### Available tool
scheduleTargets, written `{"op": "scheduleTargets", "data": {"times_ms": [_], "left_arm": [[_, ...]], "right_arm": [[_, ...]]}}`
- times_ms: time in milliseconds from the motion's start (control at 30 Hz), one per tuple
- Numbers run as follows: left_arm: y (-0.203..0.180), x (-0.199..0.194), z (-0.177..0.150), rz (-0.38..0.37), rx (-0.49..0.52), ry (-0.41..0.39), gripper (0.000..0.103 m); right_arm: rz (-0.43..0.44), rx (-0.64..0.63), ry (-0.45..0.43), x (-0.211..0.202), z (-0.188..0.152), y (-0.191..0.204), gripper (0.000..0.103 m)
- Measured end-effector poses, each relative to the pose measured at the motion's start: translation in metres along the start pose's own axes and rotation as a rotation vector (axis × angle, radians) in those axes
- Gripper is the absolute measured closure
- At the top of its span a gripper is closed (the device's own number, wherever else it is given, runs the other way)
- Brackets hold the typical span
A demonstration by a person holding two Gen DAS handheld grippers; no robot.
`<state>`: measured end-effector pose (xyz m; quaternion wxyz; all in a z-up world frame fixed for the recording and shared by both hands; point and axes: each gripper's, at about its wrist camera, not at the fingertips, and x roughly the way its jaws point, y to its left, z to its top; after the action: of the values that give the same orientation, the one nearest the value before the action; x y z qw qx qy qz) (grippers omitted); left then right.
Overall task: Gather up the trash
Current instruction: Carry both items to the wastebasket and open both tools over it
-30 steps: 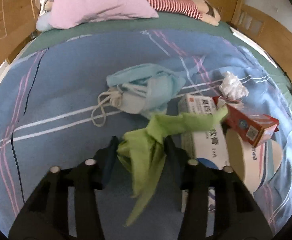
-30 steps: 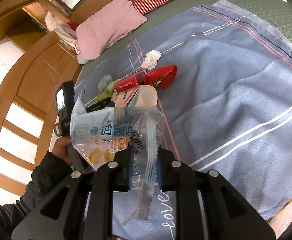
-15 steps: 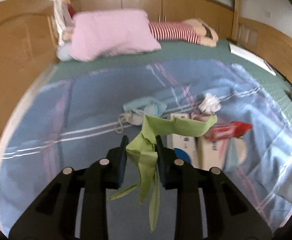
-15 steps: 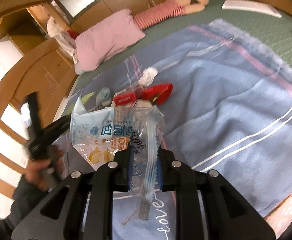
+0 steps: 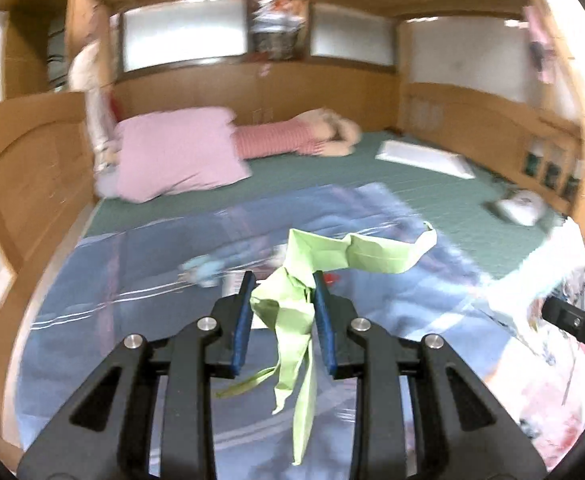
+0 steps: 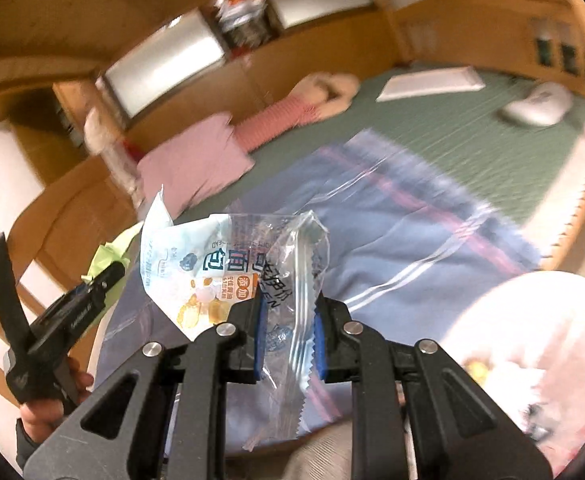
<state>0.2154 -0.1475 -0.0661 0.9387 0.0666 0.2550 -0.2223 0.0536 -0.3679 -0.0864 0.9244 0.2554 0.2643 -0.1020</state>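
Lime-green crumpled paper [image 5: 292,304] sits between blue pads on black left tongs [image 5: 280,312]. A clear and white bread wrapper [image 6: 228,272] bears orange and black print. The bedspread [image 5: 132,280] is blue with white and pink stripes; the pillow [image 5: 176,156] is pink, the mattress cover [image 5: 432,196] green.

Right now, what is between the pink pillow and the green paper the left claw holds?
In the left wrist view, a strip of green mattress cover and then blue striped blanket lie between the pink pillow and the green paper.
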Motion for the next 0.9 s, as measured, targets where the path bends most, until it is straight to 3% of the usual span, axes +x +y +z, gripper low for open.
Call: {"op": "scheduleTargets", "data": {"times_ms": [200, 467, 667, 900], "left_arm": [[-0.098, -0.050, -0.010, -0.173, 0.072, -0.034, 0.073], [-0.212, -0.103, -0.034, -0.325, 0.199, -0.079, 0.071], [-0.253, -0.119, -0.054, -0.354, 0.236, -0.080, 0.071], [-0.269, -0.121, -0.067, -0.332, 0.239, -0.056, 0.070]], "right_arm": [[-0.131, 0.039, -0.110, -0.094, -0.013, -0.047, 0.082], [-0.268, 0.128, -0.243, -0.189, -0.043, -0.100, 0.082], [-0.357, 0.155, -0.299, -0.220, -0.059, -0.122, 0.082], [-0.352, 0.177, -0.334, -0.236, -0.066, -0.132, 0.082]]}}
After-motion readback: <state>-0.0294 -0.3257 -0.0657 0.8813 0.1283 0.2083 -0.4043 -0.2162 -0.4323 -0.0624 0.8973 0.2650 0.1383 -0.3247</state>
